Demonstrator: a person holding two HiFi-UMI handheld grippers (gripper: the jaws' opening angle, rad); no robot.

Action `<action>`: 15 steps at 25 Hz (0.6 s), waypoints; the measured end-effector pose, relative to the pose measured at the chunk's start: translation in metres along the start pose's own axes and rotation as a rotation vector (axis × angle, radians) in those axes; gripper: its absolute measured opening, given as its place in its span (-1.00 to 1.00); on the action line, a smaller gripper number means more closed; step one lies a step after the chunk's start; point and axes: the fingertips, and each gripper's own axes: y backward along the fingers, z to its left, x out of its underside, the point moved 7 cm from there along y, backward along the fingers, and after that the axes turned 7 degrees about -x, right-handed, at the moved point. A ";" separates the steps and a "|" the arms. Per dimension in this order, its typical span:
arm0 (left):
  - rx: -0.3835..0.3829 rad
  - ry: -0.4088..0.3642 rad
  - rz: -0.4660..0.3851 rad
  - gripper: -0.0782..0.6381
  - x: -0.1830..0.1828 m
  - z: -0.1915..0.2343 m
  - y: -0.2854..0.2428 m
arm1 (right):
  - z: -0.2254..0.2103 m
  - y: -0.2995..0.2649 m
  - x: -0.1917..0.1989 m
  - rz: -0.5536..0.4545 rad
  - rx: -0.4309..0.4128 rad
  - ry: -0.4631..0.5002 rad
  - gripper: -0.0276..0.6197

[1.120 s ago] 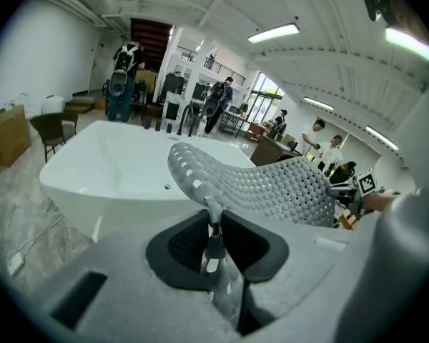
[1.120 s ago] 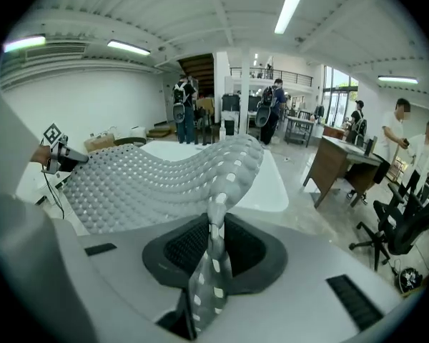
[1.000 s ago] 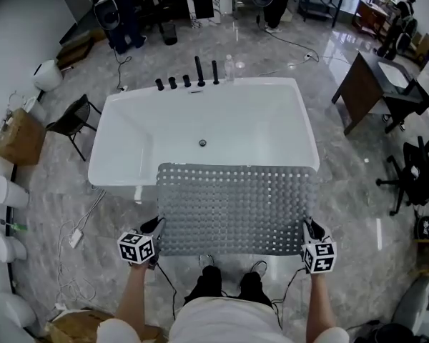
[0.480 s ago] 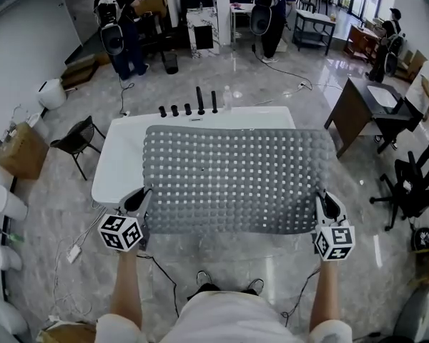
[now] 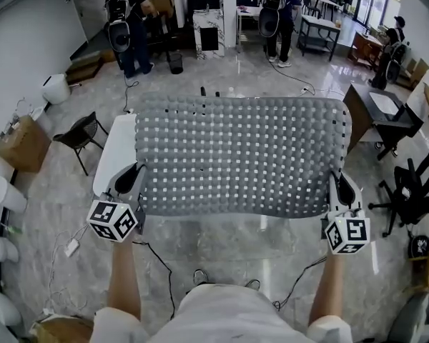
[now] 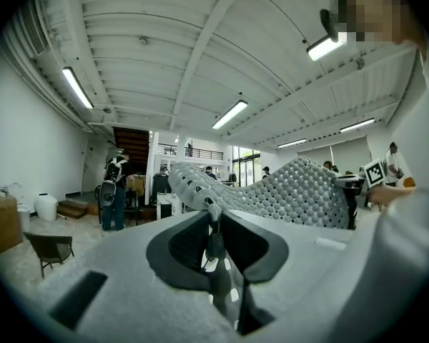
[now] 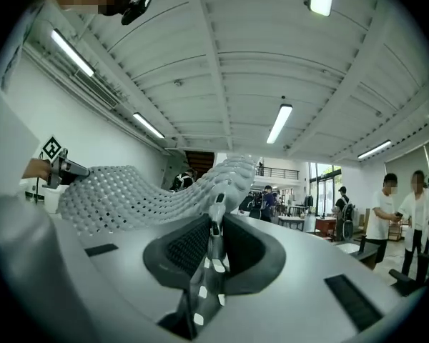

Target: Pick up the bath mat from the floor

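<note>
The grey perforated bath mat (image 5: 239,156) is held up off the floor, spread wide and nearly level in front of me in the head view. My left gripper (image 5: 134,182) is shut on its near left corner. My right gripper (image 5: 341,189) is shut on its near right corner. In the left gripper view the mat's edge (image 6: 213,252) is pinched between the jaws and the mat (image 6: 300,191) stretches off to the right. In the right gripper view the mat (image 7: 129,191) runs leftward from the shut jaws toward the other gripper (image 7: 53,164). Both grippers point level.
The mat hides most of the white bathtub (image 5: 113,156) below it. A black folding chair (image 5: 79,136) and a cardboard box (image 5: 20,145) stand at the left, a dark desk (image 5: 379,113) and an office chair (image 5: 415,188) at the right. Cables (image 5: 154,263) lie near my feet. People (image 5: 125,20) stand at the back.
Both grippers have risen with the mat. It hung in front of the tub a second ago; now it is lifted high and spread level, covering the tub in the head view.
</note>
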 end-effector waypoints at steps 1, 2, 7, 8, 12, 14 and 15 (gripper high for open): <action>-0.006 0.004 -0.010 -0.61 -0.003 0.004 0.005 | 0.004 0.002 -0.004 -0.013 0.006 0.014 -0.74; -0.012 0.009 -0.019 -0.61 -0.005 0.006 0.009 | 0.005 0.003 -0.007 -0.025 0.008 0.023 -0.74; -0.043 0.004 -0.046 -0.61 -0.010 0.000 0.015 | 0.003 0.008 -0.015 -0.057 -0.004 0.034 -0.74; -0.045 -0.003 -0.049 -0.61 -0.011 0.000 0.017 | 0.004 0.010 -0.016 -0.059 -0.001 0.035 -0.74; -0.048 -0.020 -0.068 -0.61 -0.016 -0.006 0.026 | 0.005 0.019 -0.017 -0.066 0.012 0.036 -0.74; -0.050 -0.022 -0.076 -0.61 -0.018 -0.009 0.030 | 0.003 0.024 -0.016 -0.072 0.018 0.034 -0.74; -0.051 -0.024 -0.077 -0.61 -0.018 -0.011 0.031 | 0.002 0.026 -0.016 -0.074 0.020 0.033 -0.74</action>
